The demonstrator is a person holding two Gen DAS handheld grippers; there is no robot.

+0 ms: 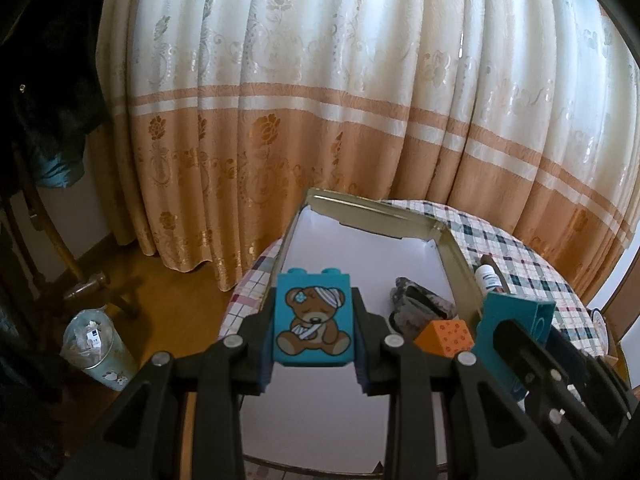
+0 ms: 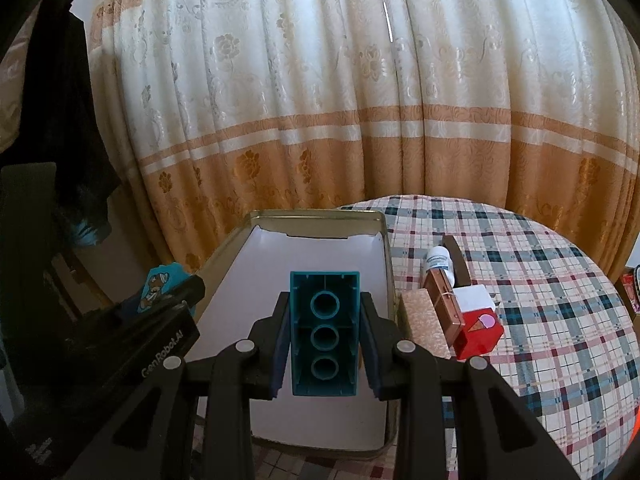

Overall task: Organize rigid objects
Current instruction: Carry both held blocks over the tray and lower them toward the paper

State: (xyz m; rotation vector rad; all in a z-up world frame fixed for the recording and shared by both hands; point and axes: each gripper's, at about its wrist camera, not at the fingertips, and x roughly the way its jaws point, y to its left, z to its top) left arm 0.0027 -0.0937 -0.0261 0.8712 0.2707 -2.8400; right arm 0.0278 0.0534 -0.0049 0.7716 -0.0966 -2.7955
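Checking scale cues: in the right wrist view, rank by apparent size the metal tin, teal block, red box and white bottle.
1. Open metal tin
2. Teal plastic block, inflated by nearness to the camera
3. Red box
4. Small white bottle

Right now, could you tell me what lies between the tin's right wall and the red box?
In the right wrist view, a beige box and a brown case lie between the tin and the red box.

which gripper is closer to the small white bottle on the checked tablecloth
Right. The right gripper, holding a teal brick over the tin, sits just beside the white bottle; the left gripper is across the tin, farther away.
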